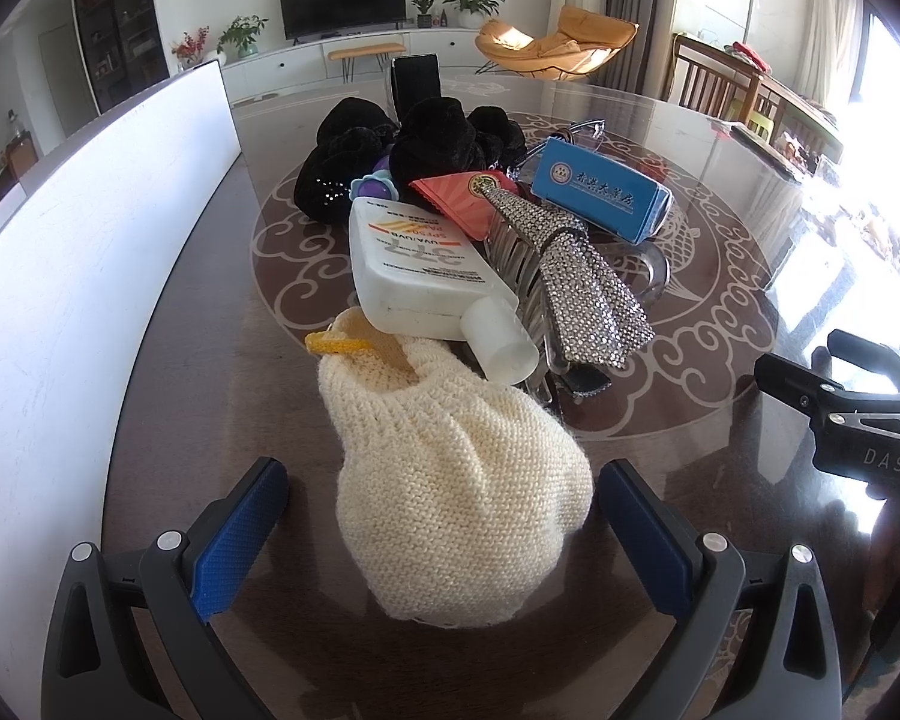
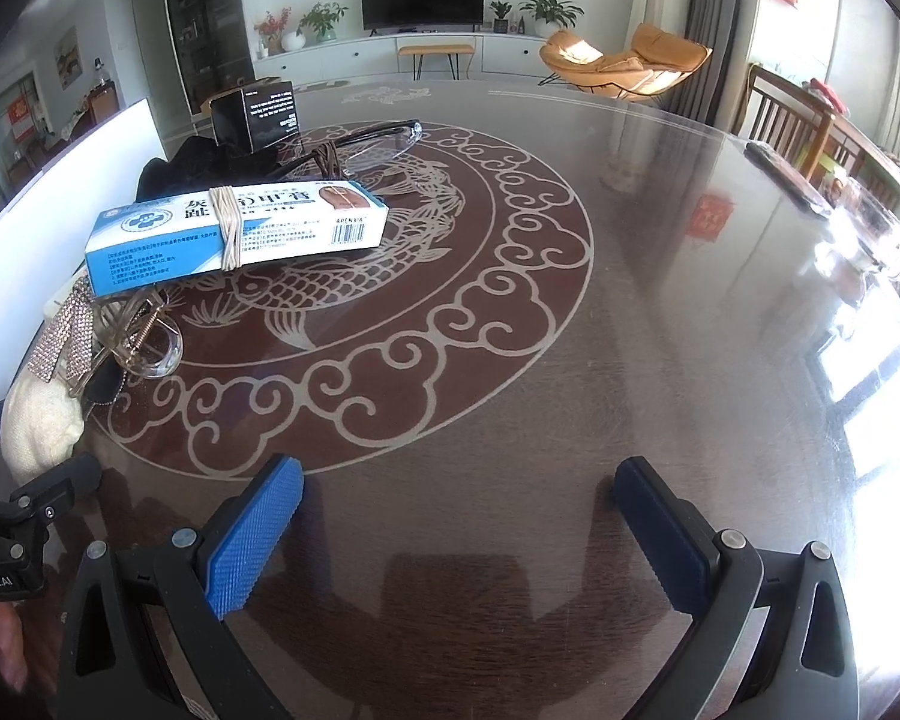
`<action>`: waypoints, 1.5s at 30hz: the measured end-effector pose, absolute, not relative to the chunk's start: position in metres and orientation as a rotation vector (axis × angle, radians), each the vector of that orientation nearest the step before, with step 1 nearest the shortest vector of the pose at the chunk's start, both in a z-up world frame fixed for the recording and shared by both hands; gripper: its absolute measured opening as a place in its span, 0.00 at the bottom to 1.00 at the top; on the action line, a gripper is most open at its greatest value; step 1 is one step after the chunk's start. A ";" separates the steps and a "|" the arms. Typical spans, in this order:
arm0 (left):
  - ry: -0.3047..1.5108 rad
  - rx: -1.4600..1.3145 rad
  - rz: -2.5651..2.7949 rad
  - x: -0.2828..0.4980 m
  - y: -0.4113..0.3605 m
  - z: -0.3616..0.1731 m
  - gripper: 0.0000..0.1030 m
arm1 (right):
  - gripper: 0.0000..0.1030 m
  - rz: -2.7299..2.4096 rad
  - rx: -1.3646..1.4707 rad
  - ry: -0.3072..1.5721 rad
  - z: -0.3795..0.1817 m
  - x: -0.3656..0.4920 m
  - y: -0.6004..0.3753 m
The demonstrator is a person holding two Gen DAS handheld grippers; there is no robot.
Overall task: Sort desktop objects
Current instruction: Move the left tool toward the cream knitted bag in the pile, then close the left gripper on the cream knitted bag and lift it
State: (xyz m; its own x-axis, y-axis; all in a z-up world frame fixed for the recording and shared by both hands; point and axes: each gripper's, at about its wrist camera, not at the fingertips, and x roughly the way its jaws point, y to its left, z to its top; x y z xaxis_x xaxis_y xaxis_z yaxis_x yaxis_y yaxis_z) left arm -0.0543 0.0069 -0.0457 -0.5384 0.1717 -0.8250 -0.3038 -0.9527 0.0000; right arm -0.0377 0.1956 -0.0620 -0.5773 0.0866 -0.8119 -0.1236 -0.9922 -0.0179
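A pile of objects lies on the dark patterned table (image 1: 660, 396). Nearest is a cream knitted pouch (image 1: 450, 492), lying between the open fingers of my left gripper (image 1: 444, 516). Behind it are a white sunscreen bottle (image 1: 414, 264), a rhinestone hair claw (image 1: 576, 270), a red packet (image 1: 462, 198), a blue medicine box (image 1: 600, 189) and black scrunchies (image 1: 414, 138). My right gripper (image 2: 459, 522) is open and empty above bare table, to the right of the pile. The blue box (image 2: 234, 231), the hair claw (image 2: 72, 324) and the pouch (image 2: 39, 420) show at its left.
A white board (image 1: 90, 252) stands along the table's left side. A black box (image 2: 255, 111) and clear glasses (image 2: 384, 135) lie behind the pile. A purple toy (image 1: 375, 183) sits beside the scrunchies. Wooden chairs (image 2: 792, 114) stand at the far right. The right gripper's body (image 1: 858, 414) shows in the left wrist view.
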 end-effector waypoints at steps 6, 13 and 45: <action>0.196 -1.353 2.548 -0.072 0.007 -0.046 1.00 | 1.00 2.688 -1.380 0.065 -0.062 -0.038 0.196; 0.189 -1.353 2.557 -0.078 0.007 -0.046 1.00 | 1.00 2.689 -1.381 0.065 -0.061 -0.042 0.196; 0.185 -1.318 2.569 -0.101 -0.001 -0.045 1.00 | 1.00 2.689 -1.380 0.065 -0.061 -0.042 0.196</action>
